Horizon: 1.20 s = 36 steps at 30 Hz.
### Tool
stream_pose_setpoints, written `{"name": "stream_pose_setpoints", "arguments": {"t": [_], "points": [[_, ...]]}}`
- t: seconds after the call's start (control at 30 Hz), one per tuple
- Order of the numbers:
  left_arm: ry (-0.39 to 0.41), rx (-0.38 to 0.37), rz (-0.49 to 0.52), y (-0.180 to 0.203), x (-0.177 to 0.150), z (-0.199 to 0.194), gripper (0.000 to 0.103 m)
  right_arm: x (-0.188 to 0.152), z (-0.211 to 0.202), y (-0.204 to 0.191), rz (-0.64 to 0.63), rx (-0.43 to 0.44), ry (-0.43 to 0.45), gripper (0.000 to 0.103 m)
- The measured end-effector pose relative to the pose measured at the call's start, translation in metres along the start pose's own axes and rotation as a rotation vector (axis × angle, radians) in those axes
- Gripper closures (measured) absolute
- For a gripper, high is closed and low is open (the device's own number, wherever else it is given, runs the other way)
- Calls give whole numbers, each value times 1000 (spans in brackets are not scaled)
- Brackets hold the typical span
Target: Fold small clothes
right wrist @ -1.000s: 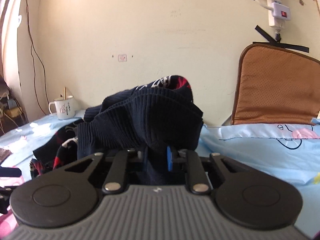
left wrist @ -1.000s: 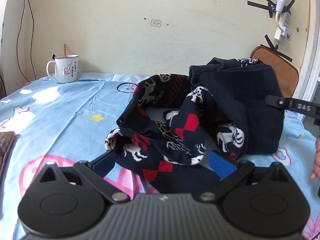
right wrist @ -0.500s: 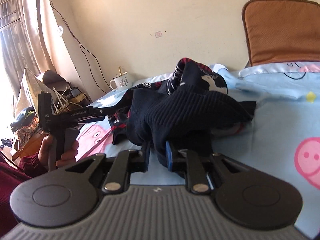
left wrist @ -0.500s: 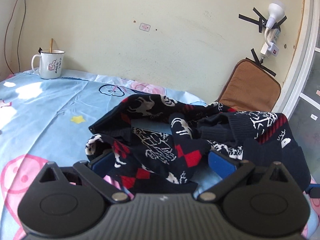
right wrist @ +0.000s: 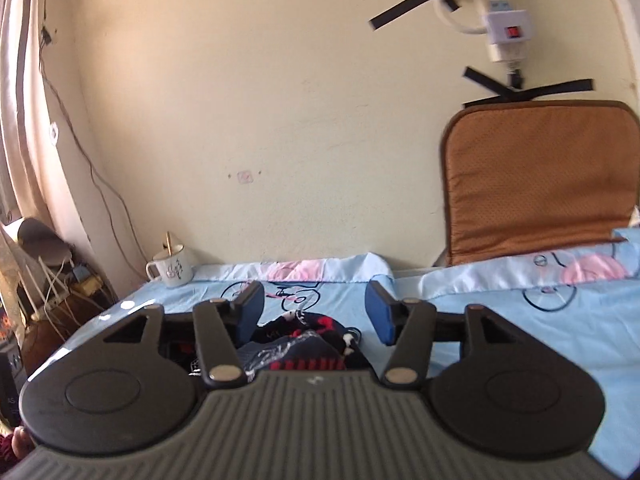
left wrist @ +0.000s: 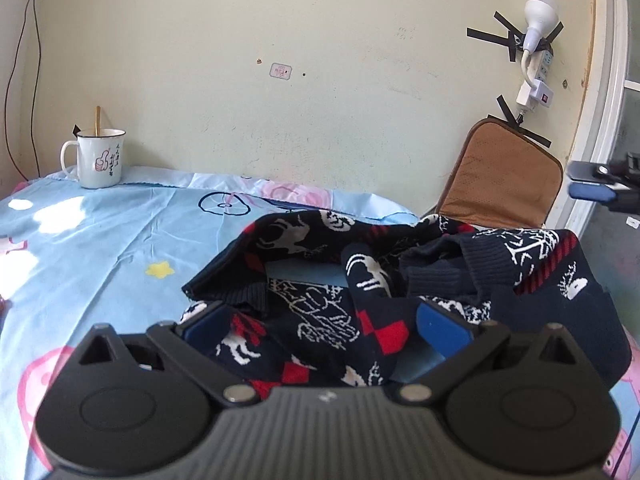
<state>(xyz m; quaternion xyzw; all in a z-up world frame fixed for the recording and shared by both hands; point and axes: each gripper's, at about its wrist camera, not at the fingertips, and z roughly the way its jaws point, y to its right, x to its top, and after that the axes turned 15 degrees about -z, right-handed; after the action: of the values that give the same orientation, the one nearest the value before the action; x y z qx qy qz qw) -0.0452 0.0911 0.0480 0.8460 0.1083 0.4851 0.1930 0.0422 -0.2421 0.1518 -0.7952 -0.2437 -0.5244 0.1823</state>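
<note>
Here, one sweater (left wrist: pixel 360 300) – two grippers, jaws apart

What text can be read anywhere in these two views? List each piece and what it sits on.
No text reads clearly enough to quote.
White mug: a thumbs-up drawing with a column of small characters beside it, too small to read.
Small pink sticker on the wall: print too blurred to read.
Dark patterned sweater: white animal and tree figures, no letters.
Power strip: a red switch, no legible marking.
</note>
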Motion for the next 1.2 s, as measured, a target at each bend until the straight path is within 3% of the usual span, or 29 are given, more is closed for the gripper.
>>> {"name": "stream_pose_setpoints", "arguments": {"t": [0.13, 0.23, 0.37, 0.4, 0.43, 0.47, 0.5, 0.53, 0.57, 0.6, 0.63, 0.8, 0.93, 1.07, 1.2], "points": [[-11, -12, 52, 11, 1, 11, 0, 28, 78, -27, -173, 88, -182, 27], [-31, -21, 84, 20, -1, 21, 0, 29, 135, -63, -372, 108, -336, 27], [-59, -15, 116, 26, -7, 33, 2, 6, 197, -105, -635, 143, -558, 31], [-70, -9, 122, 27, -8, 37, 7, -2, 206, -112, -689, 136, -592, 36], [-86, 0, 129, 27, -9, 41, 14, -8, 217, -116, -740, 122, -625, 54], [-107, 4, 135, 27, -10, 46, 19, -11, 227, -119, -780, 107, -657, 82], [-128, 10, 139, 27, -11, 52, 39, -13, 231, -119, -793, 98, -660, 93], [-151, 17, 147, 28, -13, 57, 63, -11, 229, -116, -783, 75, -624, 93], [-169, 14, 150, 27, -13, 62, 70, -2, 225, -112, -767, 44, -556, 93], [-174, 10, 148, 27, -13, 64, 86, 9, 217, -104, -730, 20, -495, 93], [-170, 14, 148, 27, -12, 66, 90, 25, 210, -92, -664, -16, -428, 93], [-39, 26, 88, 14, 19, 46, 93, 89, 126, 5, -266, -214, -153, 93], [102, 31, -20, -11, 57, 6, 94, 100, 24, 80, 13, -363, 30, 93], [241, 65, -122, -41, 87, -42, 94, 74, -70, 129, 226, -441, 140, 93], [222, 46, -216, -71, 98, -64, 94, 22, -120, 135, 307, -473, 135, 93]]}}
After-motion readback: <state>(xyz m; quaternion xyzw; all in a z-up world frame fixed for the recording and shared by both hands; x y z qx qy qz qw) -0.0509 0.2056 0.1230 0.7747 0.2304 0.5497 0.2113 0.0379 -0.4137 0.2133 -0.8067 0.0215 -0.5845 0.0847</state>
